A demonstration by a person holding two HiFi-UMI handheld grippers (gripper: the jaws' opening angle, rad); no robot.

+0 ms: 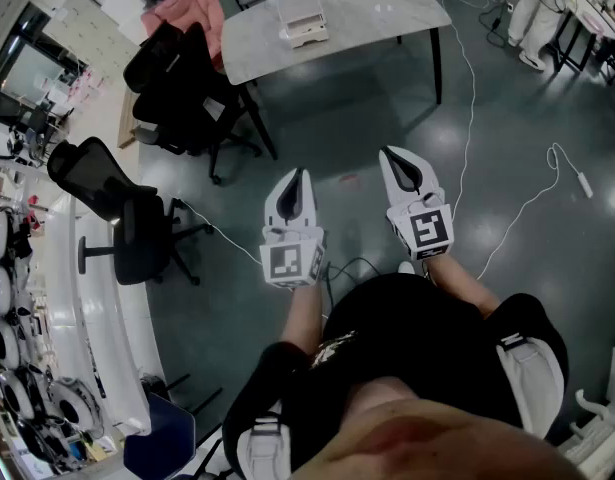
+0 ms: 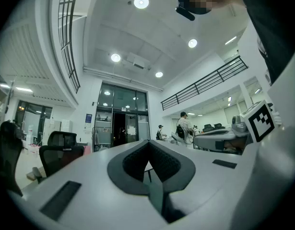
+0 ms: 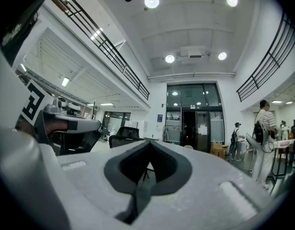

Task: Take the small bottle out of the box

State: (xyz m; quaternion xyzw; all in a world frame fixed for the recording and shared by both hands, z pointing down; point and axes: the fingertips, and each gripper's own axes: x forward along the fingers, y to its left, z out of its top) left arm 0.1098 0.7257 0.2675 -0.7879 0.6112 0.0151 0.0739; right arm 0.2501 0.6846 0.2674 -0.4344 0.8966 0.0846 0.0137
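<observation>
Box (image 1: 305, 18), white, sits on the pale table (image 1: 387, 13), well apart from the 2 grippers; the small bottle cannot be made out; a black chair (image 1: 182, 93) crowds the table's left edge; a white cable (image 1: 469, 118) trails over the open floor (image 1: 347, 118) between; left gripper (image 1: 297, 176) and right gripper (image 1: 395, 154) are both closed on nothing.

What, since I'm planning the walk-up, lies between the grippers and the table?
Only bare dark floor, seen in the head view: nothing stands between the left gripper, the right gripper and the table.
</observation>
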